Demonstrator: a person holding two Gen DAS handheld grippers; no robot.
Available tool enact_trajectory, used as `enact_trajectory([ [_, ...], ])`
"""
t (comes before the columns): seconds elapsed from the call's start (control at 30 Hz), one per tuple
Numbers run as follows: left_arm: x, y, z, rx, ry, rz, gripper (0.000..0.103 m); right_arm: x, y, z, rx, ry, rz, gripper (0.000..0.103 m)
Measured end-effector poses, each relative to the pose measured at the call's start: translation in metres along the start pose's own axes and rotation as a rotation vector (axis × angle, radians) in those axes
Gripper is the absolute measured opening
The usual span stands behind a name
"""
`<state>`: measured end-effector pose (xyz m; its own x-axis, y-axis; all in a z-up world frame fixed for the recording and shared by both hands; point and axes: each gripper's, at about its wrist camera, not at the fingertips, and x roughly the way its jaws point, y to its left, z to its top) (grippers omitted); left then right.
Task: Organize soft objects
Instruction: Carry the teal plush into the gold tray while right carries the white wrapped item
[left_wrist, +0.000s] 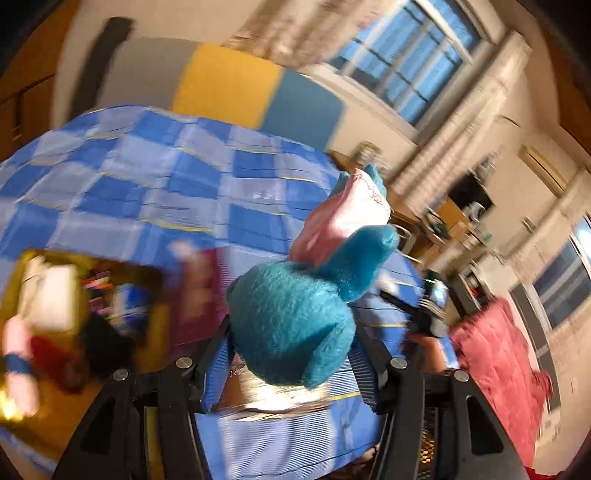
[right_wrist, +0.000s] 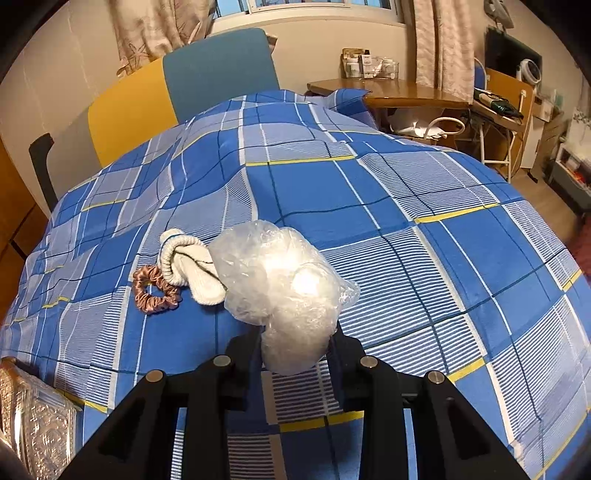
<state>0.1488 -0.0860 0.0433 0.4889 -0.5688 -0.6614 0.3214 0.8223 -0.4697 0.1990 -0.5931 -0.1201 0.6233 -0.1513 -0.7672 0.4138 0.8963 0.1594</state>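
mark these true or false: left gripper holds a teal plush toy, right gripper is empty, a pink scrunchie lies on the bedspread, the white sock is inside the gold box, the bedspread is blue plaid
1. The left gripper holds a teal plush toy. True.
2. The right gripper is empty. False: its fingers are closed on a crumpled clear plastic bag.
3. A pink scrunchie lies on the bedspread. True.
4. The white sock is inside the gold box. False: it lies on the bedspread, between the scrunchie and the bag.
5. The bedspread is blue plaid. True.
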Motion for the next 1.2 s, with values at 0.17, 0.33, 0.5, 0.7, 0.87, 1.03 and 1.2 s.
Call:
enact_trajectory([
  [0.17,-0.011,0.064,-0.019,-0.093,0.009,0.088,0.058,-0.011,-0.005,0.004,0.017,-0.071,-0.01,0.031],
  [0.33,0.005,0.112,-0.044,-0.183,0.093,0.115,0.058,-0.028,-0.002,0.007,0.004,-0.169,-0.017,0.031],
  [0.5,0.029,0.133,-0.064,-0.224,0.19,0.149,0.059,-0.05,0.003,0.011,-0.019,-0.241,-0.038,0.031],
  [0.7,0.056,0.145,-0.088,-0.232,0.318,0.145,0.06,-0.085,0.009,0.006,-0.01,-0.255,-0.02,0.031],
  [0.87,0.062,0.132,-0.095,-0.153,0.361,0.16,0.067,-0.118,0.017,-0.001,0.0,-0.264,0.013,0.031],
  [1.03,0.035,0.129,-0.092,-0.164,0.271,0.105,0.08,-0.148,0.044,-0.007,-0.038,-0.279,0.049,0.031],
  [1.2,0.004,0.139,-0.09,-0.196,0.167,0.08,0.08,-0.182,0.088,-0.009,-0.084,-0.31,0.125,0.031],
])
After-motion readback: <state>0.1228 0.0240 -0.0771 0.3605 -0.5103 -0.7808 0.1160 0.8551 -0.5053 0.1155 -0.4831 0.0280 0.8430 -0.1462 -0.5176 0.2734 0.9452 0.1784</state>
